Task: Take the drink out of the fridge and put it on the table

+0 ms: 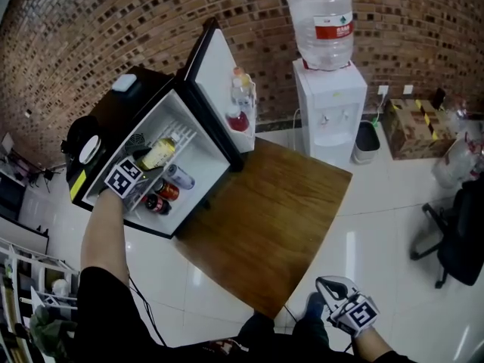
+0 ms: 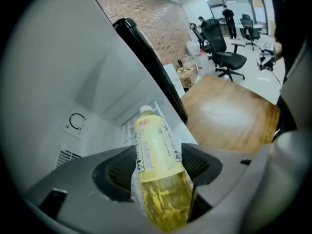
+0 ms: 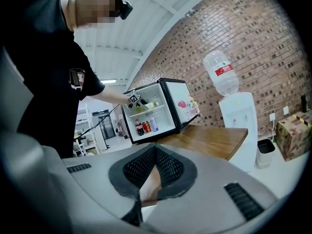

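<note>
A small black fridge (image 1: 113, 97) stands open on the floor at the left end of a wooden table (image 1: 272, 218). A bottle of yellow drink (image 1: 159, 153) lies on its upper wire shelf. My left gripper (image 1: 145, 163) reaches into the fridge, and in the left gripper view its pads (image 2: 122, 167) press on both sides of the yellow bottle (image 2: 153, 135), whose white cap points away from me. My right gripper (image 1: 335, 286) hangs low at the table's near side, shut and holding nothing, its pads (image 3: 168, 165) meeting at the tips.
On the fridge's lower shelf are a silver can (image 1: 180, 176), a red can (image 1: 166, 191) and a dark bottle (image 1: 155, 203). The open door (image 1: 219, 74) carries bottles (image 1: 240, 100) over the table's far corner. A water dispenser (image 1: 329, 112) stands behind the table, an office chair (image 1: 454, 233) at the right.
</note>
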`<state>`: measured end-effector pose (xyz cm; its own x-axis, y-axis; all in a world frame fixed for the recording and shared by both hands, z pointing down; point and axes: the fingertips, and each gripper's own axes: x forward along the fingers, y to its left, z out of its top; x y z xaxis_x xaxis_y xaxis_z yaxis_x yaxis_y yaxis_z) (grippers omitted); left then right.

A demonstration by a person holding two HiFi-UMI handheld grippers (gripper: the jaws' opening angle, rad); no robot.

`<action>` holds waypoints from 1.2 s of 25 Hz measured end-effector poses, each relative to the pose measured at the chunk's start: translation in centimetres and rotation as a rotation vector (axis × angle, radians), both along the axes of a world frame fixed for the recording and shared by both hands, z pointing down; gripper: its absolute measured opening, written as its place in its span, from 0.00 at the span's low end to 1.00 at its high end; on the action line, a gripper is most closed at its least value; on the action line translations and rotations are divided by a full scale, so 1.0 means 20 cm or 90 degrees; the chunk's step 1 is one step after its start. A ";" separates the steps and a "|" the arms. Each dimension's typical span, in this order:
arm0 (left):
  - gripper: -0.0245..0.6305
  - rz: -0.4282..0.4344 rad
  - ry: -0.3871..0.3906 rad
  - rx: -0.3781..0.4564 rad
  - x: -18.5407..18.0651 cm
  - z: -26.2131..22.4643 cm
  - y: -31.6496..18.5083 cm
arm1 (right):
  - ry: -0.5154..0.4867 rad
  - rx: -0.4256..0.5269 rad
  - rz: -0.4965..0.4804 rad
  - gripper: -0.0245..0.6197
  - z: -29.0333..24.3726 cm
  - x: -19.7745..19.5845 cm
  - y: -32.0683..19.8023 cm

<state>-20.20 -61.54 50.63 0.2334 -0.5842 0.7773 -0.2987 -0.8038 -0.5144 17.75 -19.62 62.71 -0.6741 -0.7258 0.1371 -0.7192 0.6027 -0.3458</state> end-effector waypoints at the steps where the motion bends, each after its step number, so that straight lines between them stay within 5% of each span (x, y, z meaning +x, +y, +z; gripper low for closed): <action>1: 0.47 -0.006 0.016 -0.005 0.01 -0.01 0.00 | 0.000 -0.005 0.000 0.02 0.01 0.00 0.01; 11: 0.50 -0.148 -0.017 -0.024 -0.05 0.06 -0.14 | 0.001 -0.010 -0.003 0.02 0.02 -0.03 0.01; 21: 0.46 -0.045 0.028 0.001 0.06 0.03 -0.03 | 0.018 -0.010 0.009 0.02 0.02 -0.01 -0.06; 30: 0.46 0.052 0.208 0.099 0.26 -0.20 0.26 | 0.024 -0.004 0.028 0.02 0.02 -0.02 -0.17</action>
